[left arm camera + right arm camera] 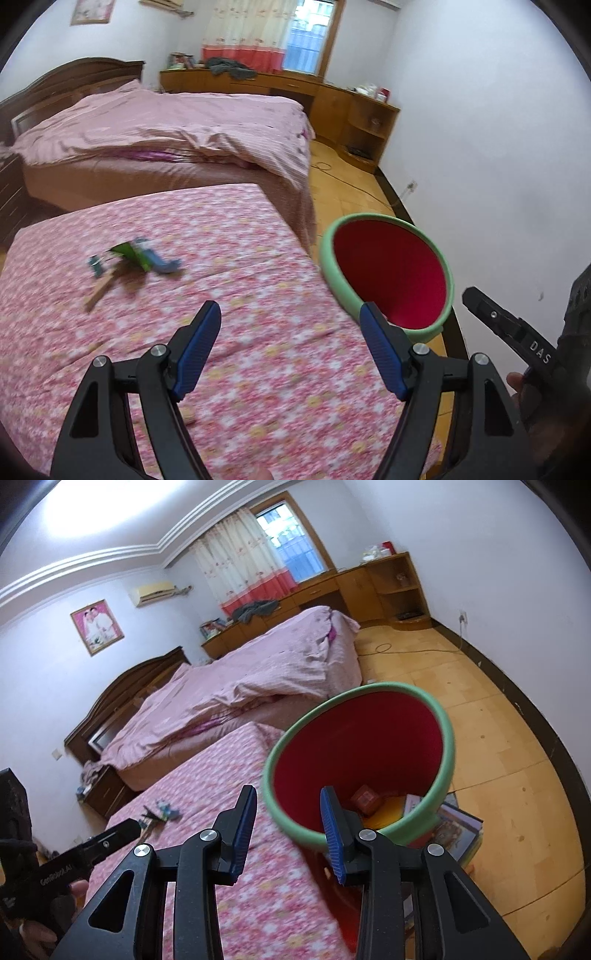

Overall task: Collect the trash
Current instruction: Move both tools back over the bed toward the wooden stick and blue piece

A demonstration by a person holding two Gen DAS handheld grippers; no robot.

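Several bits of trash (pixel 129 258) lie in a small heap on the pink floral cover (pixel 258 369): a green wrapper, a blue piece and a wooden stick. My left gripper (pixel 290 306) hovers open over the cover, short of the heap, with nothing between its blue pads. A bin with a green rim (pixel 327 258) and a red inside stands off the cover's right edge. In the right wrist view my right gripper (pixel 288 792) is open and empty at the bin's near rim (pixel 448 738). A small reddish box (pixel 365 799) lies inside the bin. The heap (pixel 162 810) sits far left.
A bed with a pink duvet (pixel 166 125) stands beyond the floral cover. Wooden cabinets (pixel 332 99) line the far wall. A cable (pixel 406 651) runs across the yellow floor. Books (pixel 458 823) lie on the floor by the bin. A hand holds the other gripper's handle (pixel 55 878).
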